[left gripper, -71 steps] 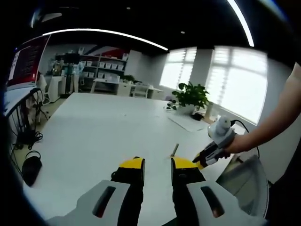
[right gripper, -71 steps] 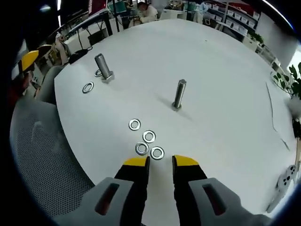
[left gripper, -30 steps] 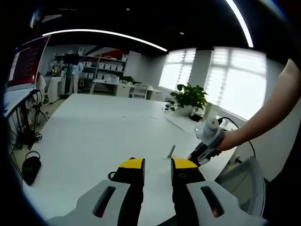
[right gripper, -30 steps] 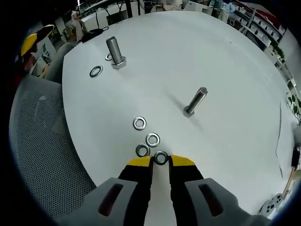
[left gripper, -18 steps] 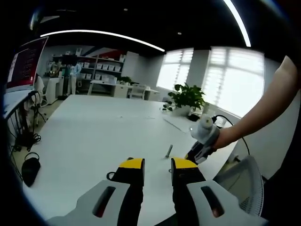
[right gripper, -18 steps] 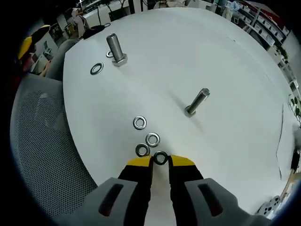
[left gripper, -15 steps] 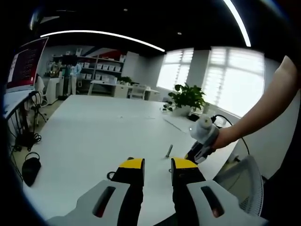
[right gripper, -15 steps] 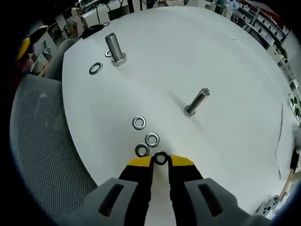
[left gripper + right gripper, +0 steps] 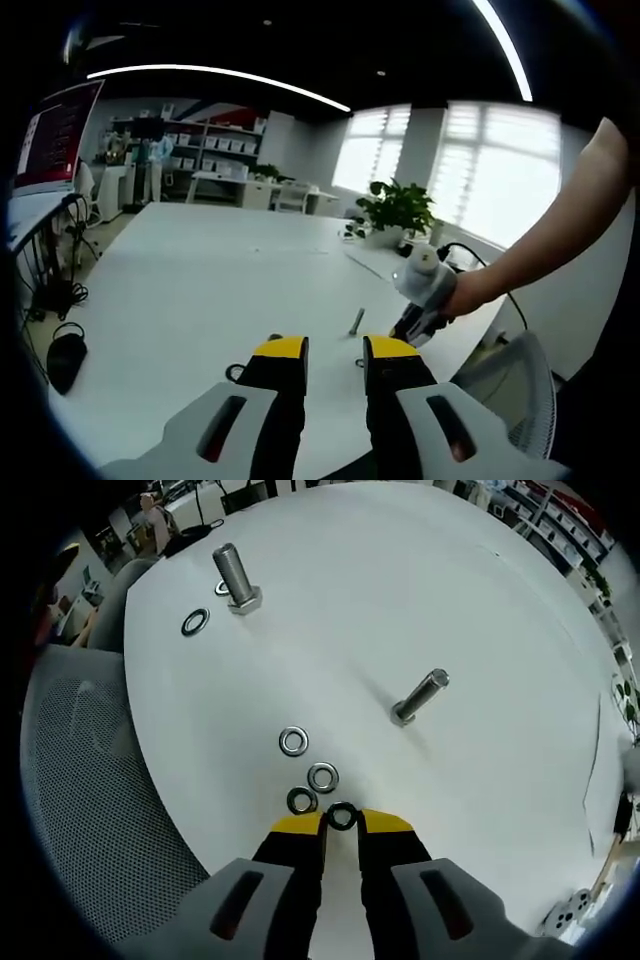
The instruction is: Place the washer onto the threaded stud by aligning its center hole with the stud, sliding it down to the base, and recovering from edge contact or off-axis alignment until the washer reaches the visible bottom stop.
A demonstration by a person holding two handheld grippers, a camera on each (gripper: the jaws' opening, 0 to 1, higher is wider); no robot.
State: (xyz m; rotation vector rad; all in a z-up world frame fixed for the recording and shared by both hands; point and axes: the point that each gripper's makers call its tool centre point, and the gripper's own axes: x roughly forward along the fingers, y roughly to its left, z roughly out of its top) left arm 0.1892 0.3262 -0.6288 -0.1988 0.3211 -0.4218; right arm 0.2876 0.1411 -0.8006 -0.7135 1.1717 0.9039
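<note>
- Four flat silver steel washers lie clustered on the white round surface (image 9: 480, 600) just ahead of me, and my right gripper (image 9: 341, 821) has its yellow-tipped fingers (image 9: 296, 825) narrowed onto the nearest one, the small steel washer (image 9: 341, 815) sitting between the tips.
- I judge the pinch is made or all but made, with the washer not yet lifted off the surface; whether the pads press its edge firmly I cannot tell.
- The slim threaded steel stud (image 9: 420, 696) stands well apart, up and to the right, bare along its shank.
- A thicker steel bolt (image 9: 234, 578) stands far off to the left, with a loose washer (image 9: 195, 622) beside it.
- My left gripper (image 9: 334, 349) hovers idle above the surface, fingers (image 9: 283, 350) spread and holding nothing.
- Still to do: lift, carry to the stud, centre the hole, slide down to the base.
</note>
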